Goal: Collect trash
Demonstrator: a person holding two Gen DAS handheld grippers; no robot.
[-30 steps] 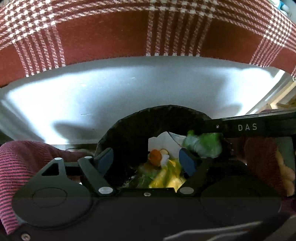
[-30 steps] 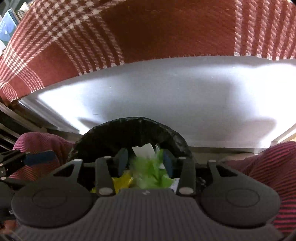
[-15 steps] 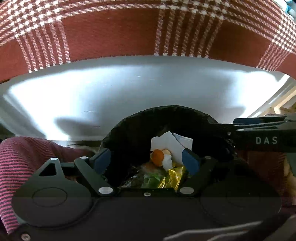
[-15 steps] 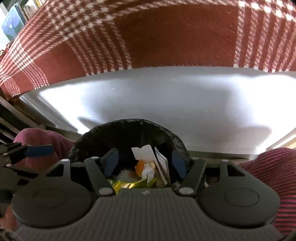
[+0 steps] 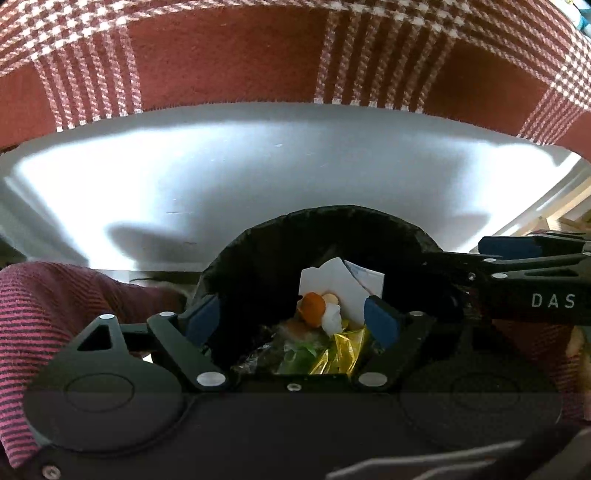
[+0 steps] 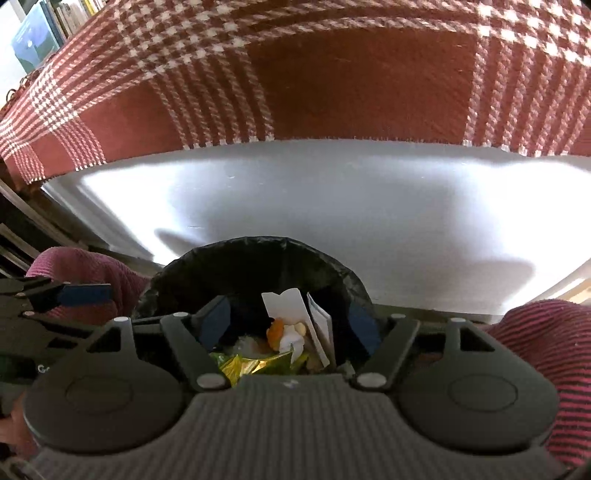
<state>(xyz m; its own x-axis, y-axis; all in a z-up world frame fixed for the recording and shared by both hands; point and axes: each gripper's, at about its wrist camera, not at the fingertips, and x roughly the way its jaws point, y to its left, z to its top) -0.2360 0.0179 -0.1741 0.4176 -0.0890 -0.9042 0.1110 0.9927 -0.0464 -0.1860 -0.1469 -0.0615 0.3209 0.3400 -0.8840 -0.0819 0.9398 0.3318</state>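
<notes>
A bin with a black liner (image 5: 332, 216) stands below both grippers. Inside lie a white folded paper (image 5: 332, 280), an orange scrap (image 5: 313, 303), a yellow foil wrapper (image 5: 340, 350) and a green wrapper (image 5: 299, 356). My left gripper (image 5: 291, 319) hangs open over the bin mouth, nothing between its blue pads. In the right wrist view the same bin (image 6: 258, 247) holds the white paper (image 6: 286, 306) and the yellow foil (image 6: 251, 365). My right gripper (image 6: 291, 323) hovers above them with its jaws opening and empty. One of its fingers (image 5: 495, 244) reaches in from the right of the left wrist view.
A white tabletop (image 5: 258, 177) lies beyond the bin, and a red plaid cloth (image 5: 221, 55) covers its far part. Striped pink sleeves (image 5: 55, 302) (image 6: 535, 339) flank the bin. Books (image 6: 40, 33) stand at the far left.
The green wrapper that sat between the right gripper's fingers a second ago has dropped into the bin. The right jaws have spread apart. The left jaws widened a little.
</notes>
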